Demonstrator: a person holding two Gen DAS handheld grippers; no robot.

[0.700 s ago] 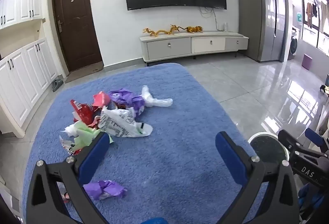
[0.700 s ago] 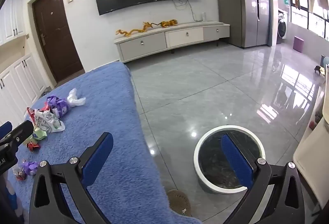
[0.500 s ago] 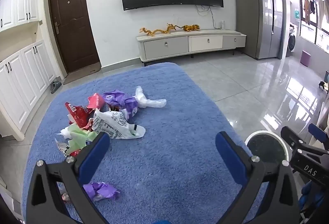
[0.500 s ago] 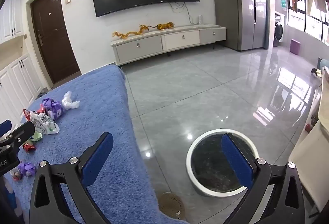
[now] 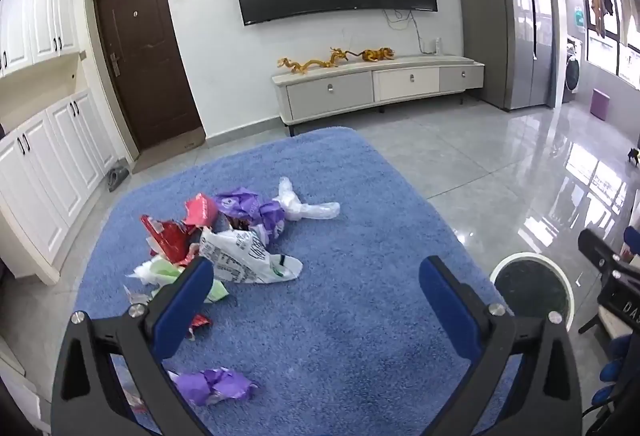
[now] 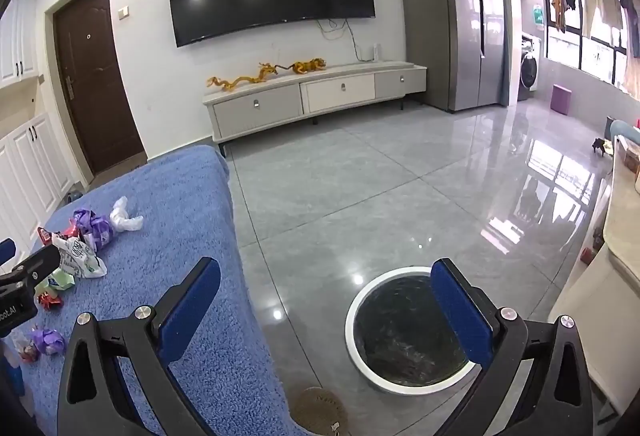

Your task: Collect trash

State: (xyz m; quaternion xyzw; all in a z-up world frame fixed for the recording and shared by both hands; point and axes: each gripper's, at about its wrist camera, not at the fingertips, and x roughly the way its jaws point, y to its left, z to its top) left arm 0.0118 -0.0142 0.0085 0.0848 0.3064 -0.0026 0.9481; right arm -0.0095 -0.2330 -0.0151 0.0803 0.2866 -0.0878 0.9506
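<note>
A pile of crumpled wrappers (image 5: 224, 236) lies on the blue carpeted surface (image 5: 340, 336): red, purple, green pieces, a white printed bag (image 5: 248, 256) and a clear plastic twist (image 5: 304, 205). A lone purple wrapper (image 5: 216, 386) lies close in front. My left gripper (image 5: 312, 300) is open and empty above the carpet, right of the pile. My right gripper (image 6: 326, 298) is open and empty above the floor, by the round white-rimmed bin (image 6: 404, 328). The pile also shows in the right wrist view (image 6: 80, 240).
The bin shows at the right in the left wrist view (image 5: 532, 292), below the carpet's edge. A TV cabinet (image 5: 376, 87), a brown door (image 5: 144, 59), white cupboards (image 5: 44, 171) and a grey fridge (image 5: 504, 23) line the room. A round woven mat (image 6: 320, 410) lies by the bin.
Both grippers drew back and rose slightly; the pile and bin sit a little lower and farther in view. Both stay open and empty.
</note>
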